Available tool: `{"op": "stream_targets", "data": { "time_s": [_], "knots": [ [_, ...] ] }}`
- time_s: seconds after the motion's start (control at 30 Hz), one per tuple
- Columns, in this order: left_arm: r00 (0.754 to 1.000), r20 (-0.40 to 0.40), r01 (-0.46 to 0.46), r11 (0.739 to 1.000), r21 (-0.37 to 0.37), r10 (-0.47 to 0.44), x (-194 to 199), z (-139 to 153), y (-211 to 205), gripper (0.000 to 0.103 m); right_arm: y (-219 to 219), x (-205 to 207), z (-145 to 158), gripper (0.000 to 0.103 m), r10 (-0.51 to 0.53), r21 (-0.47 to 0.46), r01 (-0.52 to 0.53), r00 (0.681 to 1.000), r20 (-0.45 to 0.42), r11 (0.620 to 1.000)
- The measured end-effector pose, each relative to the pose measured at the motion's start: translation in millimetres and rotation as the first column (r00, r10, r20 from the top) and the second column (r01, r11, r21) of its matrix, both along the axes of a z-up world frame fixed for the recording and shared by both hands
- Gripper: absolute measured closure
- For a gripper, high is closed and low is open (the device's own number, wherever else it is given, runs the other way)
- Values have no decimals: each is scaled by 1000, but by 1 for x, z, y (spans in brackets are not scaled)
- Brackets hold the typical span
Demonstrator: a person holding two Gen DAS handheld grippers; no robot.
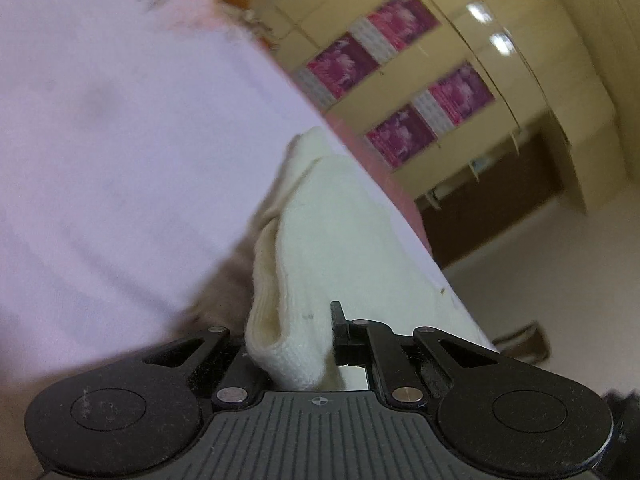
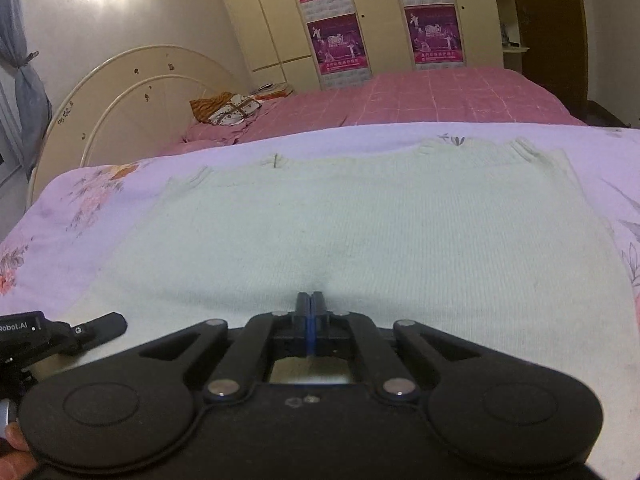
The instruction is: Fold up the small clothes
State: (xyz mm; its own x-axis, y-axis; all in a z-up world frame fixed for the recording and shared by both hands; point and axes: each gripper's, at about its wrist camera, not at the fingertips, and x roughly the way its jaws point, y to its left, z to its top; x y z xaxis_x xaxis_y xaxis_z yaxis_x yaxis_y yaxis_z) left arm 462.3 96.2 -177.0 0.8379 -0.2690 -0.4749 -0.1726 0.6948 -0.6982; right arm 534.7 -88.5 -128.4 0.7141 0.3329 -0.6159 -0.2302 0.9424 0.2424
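A small cream knit sweater lies flat on a lilac floral sheet, its neckline at the far side. My right gripper is shut at the sweater's near hem, its tips pressed together against the knit. In the left wrist view my left gripper is shut on a bunched fold of the cream sweater, lifted and tilted above the lilac sheet. The left gripper's body also shows at the lower left of the right wrist view.
A pink checked bedspread lies beyond the sheet, with a patterned pillow near the curved cream headboard. Cream wardrobes with magenta posters stand behind. A dark wooden door is at the right.
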Motion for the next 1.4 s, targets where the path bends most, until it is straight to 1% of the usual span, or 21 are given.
{"op": "stream_targets", "data": {
  "time_s": [0.07,0.17,0.3,0.37,0.4,0.5,0.57,0.67,0.7,0.73,0.77,0.8,0.83,0.87,0.93,0.97,1.0,1.1,1.2,1.27,1.4],
  "knots": [
    [998,43,41,998,54,-44,1,25,-6,96,0,2,1,103,-3,7,3,1000,-3,1000],
    [983,103,135,979,150,-152,8,68,-23,96,-8,3,1,103,-18,53,19,1000,-18,998],
    [940,102,278,906,319,-325,27,118,-60,96,-26,9,1,103,-45,165,56,996,-71,985],
    [908,84,350,854,385,-410,38,133,-87,96,-45,2,8,103,-96,250,109,993,-64,962],
    [891,69,383,824,418,-449,43,138,-102,96,-61,-5,14,95,-142,308,149,989,-46,940],
    [834,8,483,737,473,-552,56,144,-147,96,-112,-23,23,93,-251,452,238,968,-32,860],
    [795,-43,547,685,482,-605,57,137,-178,96,-145,-37,31,92,-304,483,272,953,-13,833],
    [732,-122,628,594,503,-670,54,118,-226,96,-187,-58,41,89,-344,501,298,939,-1,813],
    [719,-151,640,561,525,-678,40,109,-241,93,-200,-65,43,88,-355,500,310,935,-6,808],
    [722,-170,635,545,547,-671,36,107,-254,85,-209,-71,43,87,-363,496,317,932,-4,808],
    [712,-171,643,534,549,-681,30,106,-264,54,-218,-78,43,86,-373,489,327,928,-3,809],
    [686,-141,662,532,528,-714,21,110,-267,27,-225,-83,42,84,-382,482,338,924,-8,808],
    [665,-83,669,542,509,-743,9,117,-265,23,-230,-87,39,84,-387,480,347,922,-16,806],
    [659,-46,664,552,504,-751,-1,121,-260,23,-232,-88,38,84,-390,477,352,921,-21,805],
    [670,-19,653,576,492,-742,-12,131,-238,23,-238,-93,33,81,-390,470,358,920,-33,807],
    [691,2,636,609,475,-723,-14,134,-222,23,-235,-90,31,81,-383,469,355,923,-37,809],
    [722,27,607,651,455,-692,-13,137,-201,23,-233,-89,29,80,-371,469,346,928,-41,813],
    [839,31,473,758,449,-543,3,134,-138,23,-216,-79,24,77,-313,462,295,949,-39,836],
    [898,-2,406,830,382,-439,20,122,-87,23,-196,-60,24,68,-261,407,246,965,-19,880],
    [915,-28,383,844,376,-402,26,115,-68,23,-184,-50,24,66,-242,362,228,970,-5,904],
    [921,-58,378,851,364,-385,33,94,-60,23,-168,-30,28,66,-209,280,188,977,47,941]
  ]
}}
